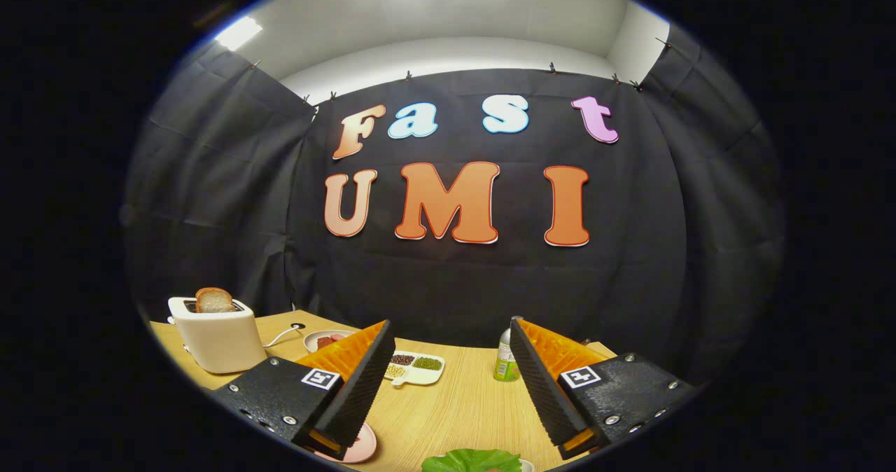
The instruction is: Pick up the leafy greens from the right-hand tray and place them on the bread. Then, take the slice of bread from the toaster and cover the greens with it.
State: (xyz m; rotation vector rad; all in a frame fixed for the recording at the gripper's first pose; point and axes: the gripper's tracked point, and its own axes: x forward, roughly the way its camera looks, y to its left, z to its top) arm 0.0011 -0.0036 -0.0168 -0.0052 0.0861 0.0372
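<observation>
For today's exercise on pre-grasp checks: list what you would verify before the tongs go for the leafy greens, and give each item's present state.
1. Tongs open wide enough for a grasp: ok, fingers spread apart with nothing between them.
2. Leafy greens located: ok, low between the fingertips, partly cut off.
3. Greens' tray visible: cannot tell, just a sliver of rim.
4. Target bread on a plate: cannot tell, the pink plate is mostly hidden behind a finger.
5. Bread slice in toaster: ok, standing upright in the slot.
</observation>
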